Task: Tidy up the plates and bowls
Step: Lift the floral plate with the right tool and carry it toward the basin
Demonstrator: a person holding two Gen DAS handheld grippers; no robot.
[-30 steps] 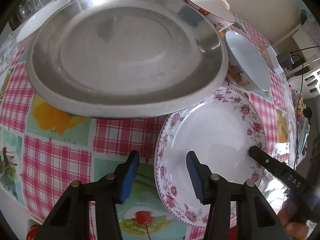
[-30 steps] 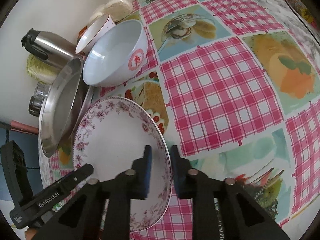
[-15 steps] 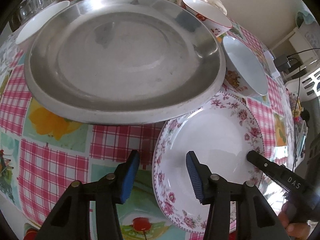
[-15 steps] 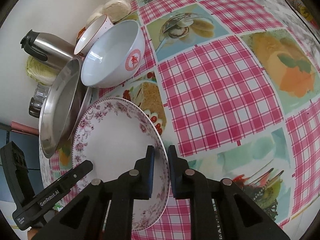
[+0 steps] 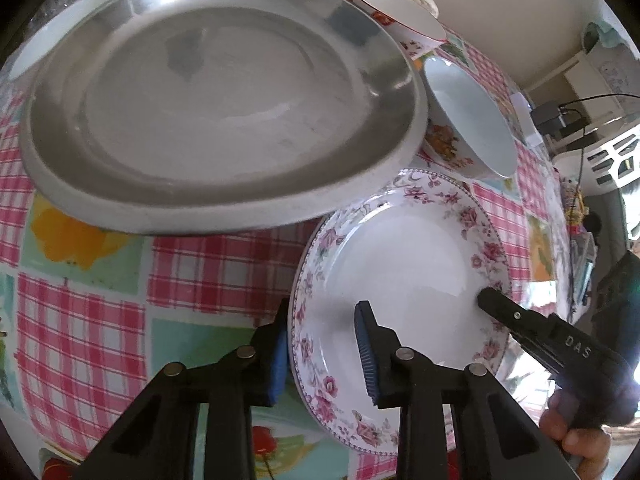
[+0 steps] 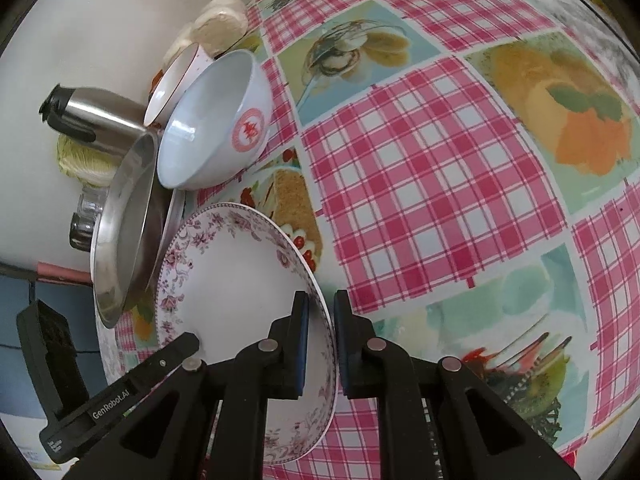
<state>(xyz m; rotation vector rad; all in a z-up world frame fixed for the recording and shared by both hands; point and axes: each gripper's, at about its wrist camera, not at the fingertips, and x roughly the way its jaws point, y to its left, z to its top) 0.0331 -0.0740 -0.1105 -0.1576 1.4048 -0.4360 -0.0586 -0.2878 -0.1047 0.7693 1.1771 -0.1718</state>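
A white plate with a pink flower border [image 5: 400,264] lies on the checked tablecloth, its far edge tucked under a large steel dish [image 5: 220,100]. My left gripper [image 5: 322,356] straddles the plate's near left rim, its jaws closing. The left pad is at the outer edge and the right pad is over the plate's inside. My right gripper [image 6: 320,340] is shut on the opposite rim of the plate [image 6: 232,280]. Each wrist view shows one finger of the other gripper over the plate.
A pale blue-white bowl [image 6: 212,120] and a red-rimmed bowl [image 6: 176,76] stand behind the plate. The steel dish [image 6: 124,232] rests on a white plate [image 5: 52,32]. A steel flask [image 6: 92,116], a cabbage, a glass and buns [image 6: 220,24] line the wall. A hand [image 5: 580,440] holds the right gripper.
The left jaws have narrowed and now have the plate's rim between them. The right jaws have closed the small remaining gap onto the far rim.
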